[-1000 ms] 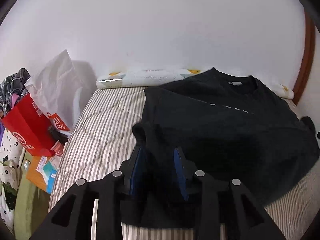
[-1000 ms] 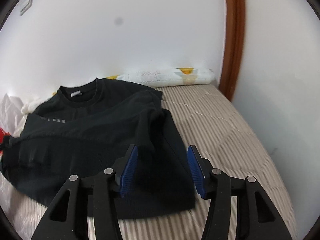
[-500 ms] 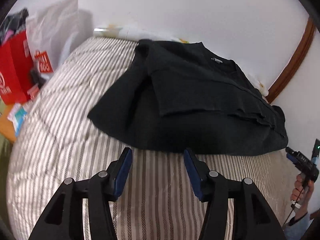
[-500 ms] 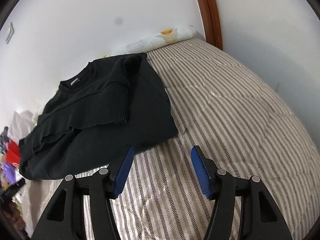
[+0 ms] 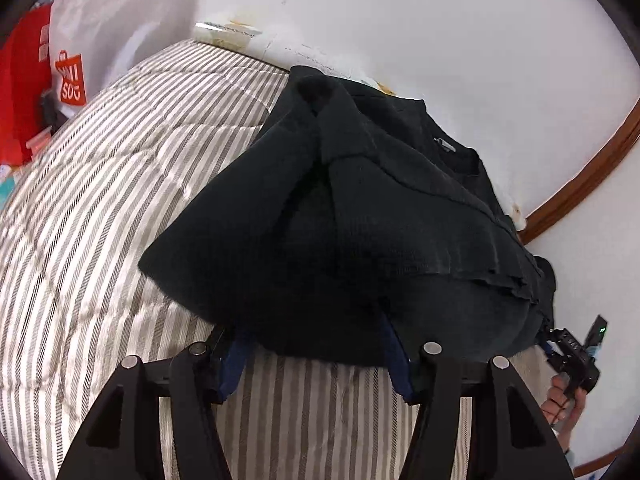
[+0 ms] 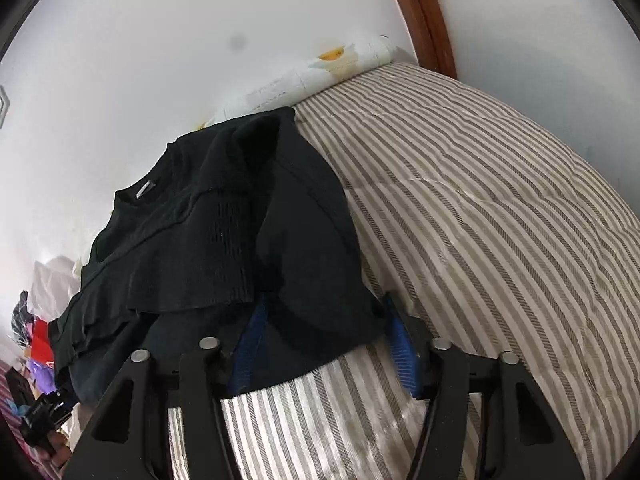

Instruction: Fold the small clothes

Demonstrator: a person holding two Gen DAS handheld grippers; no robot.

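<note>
A black sweater (image 5: pixel 360 236) is lying half-folded on the striped bed (image 5: pixel 120 168), sleeves laid across its body. The left gripper (image 5: pixel 316 354) and the right gripper (image 6: pixel 324 344) are each reaching over its near hem, their jaws having just been closing, with the hem between the blue pads; whether the pads are already pinching the cloth I cannot tell.

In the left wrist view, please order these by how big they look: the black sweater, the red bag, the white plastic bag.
1. Black sweater, clearly largest.
2. White plastic bag.
3. Red bag.
The bags look alike, and the picture's edge cuts off the red one, so their order is unsure.
</note>
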